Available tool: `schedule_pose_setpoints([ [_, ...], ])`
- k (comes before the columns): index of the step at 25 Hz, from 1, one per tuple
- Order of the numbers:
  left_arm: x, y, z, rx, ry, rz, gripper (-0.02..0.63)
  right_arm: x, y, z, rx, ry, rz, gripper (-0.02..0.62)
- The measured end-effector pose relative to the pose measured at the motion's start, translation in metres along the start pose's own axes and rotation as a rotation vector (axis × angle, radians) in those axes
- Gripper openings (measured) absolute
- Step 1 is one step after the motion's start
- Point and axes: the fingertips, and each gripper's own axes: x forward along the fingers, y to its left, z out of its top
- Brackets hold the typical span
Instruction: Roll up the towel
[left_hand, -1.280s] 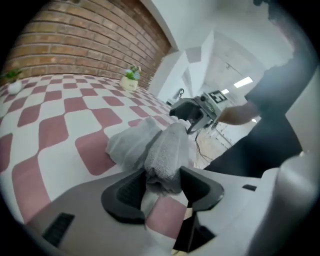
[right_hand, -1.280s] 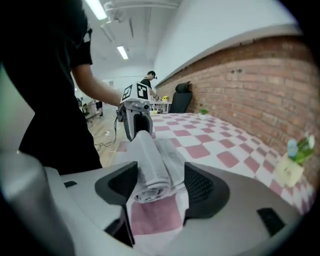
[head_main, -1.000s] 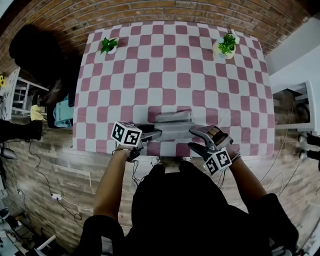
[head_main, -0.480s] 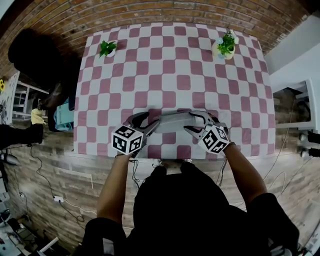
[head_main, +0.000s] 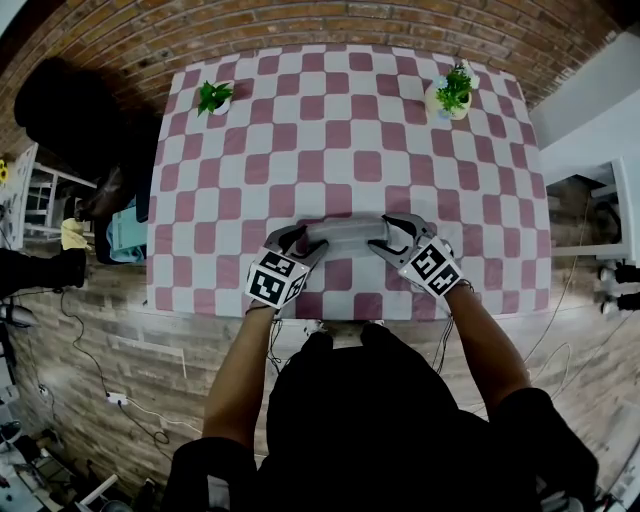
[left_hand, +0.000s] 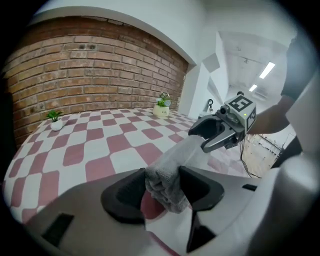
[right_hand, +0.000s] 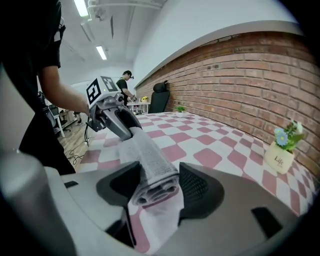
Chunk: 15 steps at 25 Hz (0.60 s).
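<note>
The towel lies on the counter near its front edge, crosswise before the person; its left end sits between the jaws of the left claw; its right end sits between the jaws of the right claw; behind, well apart from the towel, the left plant stands at the back left corner; the right plant stands at the back right corner.

Towel ends in head view, behind left tool and right tool
</note>
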Motion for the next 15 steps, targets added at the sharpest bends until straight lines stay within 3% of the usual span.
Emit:
schedule_pose_setpoints([
  [7,0.012,0.008,-0.003,-0.067,-0.011,-0.02,0.228,0.01,-0.012,-0.017,0.192,-0.025,-0.031,0.249],
  [15,-0.009,0.011,0.01,-0.093,-0.097,0.003,0.325,-0.012,-0.008,-0.001,0.201,-0.11,-0.039,0.256],
])
